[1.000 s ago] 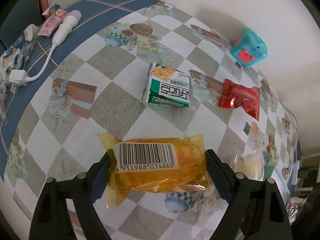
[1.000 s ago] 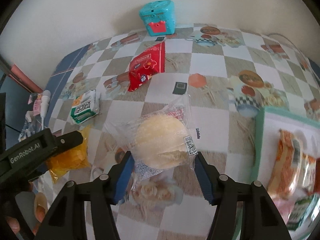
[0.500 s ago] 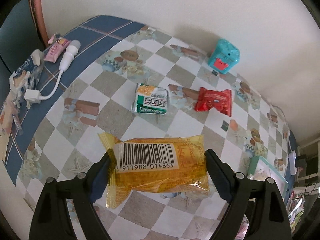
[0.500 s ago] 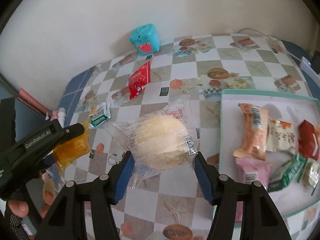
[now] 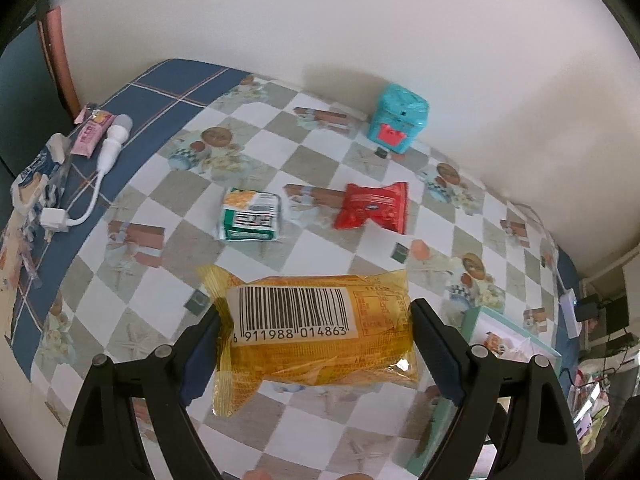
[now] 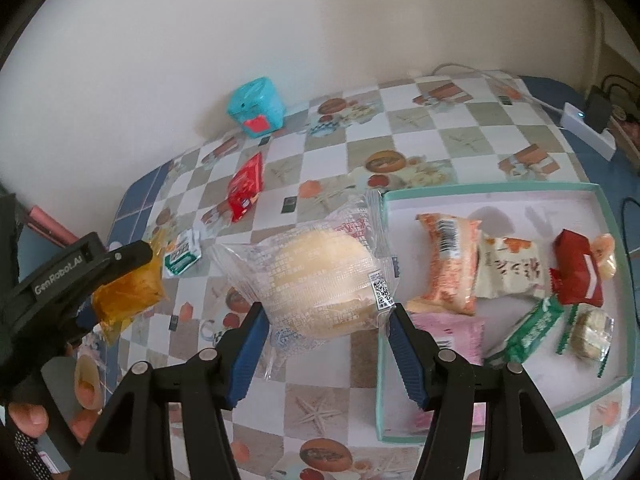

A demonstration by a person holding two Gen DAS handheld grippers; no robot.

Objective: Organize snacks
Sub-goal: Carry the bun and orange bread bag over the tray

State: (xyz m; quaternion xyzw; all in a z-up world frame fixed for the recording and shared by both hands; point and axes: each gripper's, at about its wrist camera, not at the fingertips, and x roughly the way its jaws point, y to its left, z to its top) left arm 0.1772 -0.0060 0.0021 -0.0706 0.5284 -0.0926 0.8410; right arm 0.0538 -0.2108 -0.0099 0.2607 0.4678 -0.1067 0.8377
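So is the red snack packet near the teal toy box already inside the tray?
No: in the right wrist view the red snack packet lies on the checkered tablecloth, well left of the tray.

Black tongs (image 6: 326, 350) (blue pads (image 6: 247, 354))

The left gripper (image 5: 314, 344) was held above the table, its two blue-padded fingers (image 5: 198, 354) pressed against the short ends of a yellow snack packet (image 5: 316, 336), which was carried crosswise between them, barcode side up. In the right wrist view the same gripper (image 6: 120, 280) was seen from the side at the left edge, and a bare hand (image 6: 48, 404) was wrapped around its handle. The right gripper (image 6: 324, 320) was likewise kept aloft and level, and a clear-wrapped round bun (image 6: 320, 280) was clamped between its blue pads (image 6: 246, 354), the wrapper bulging above the fingertips.
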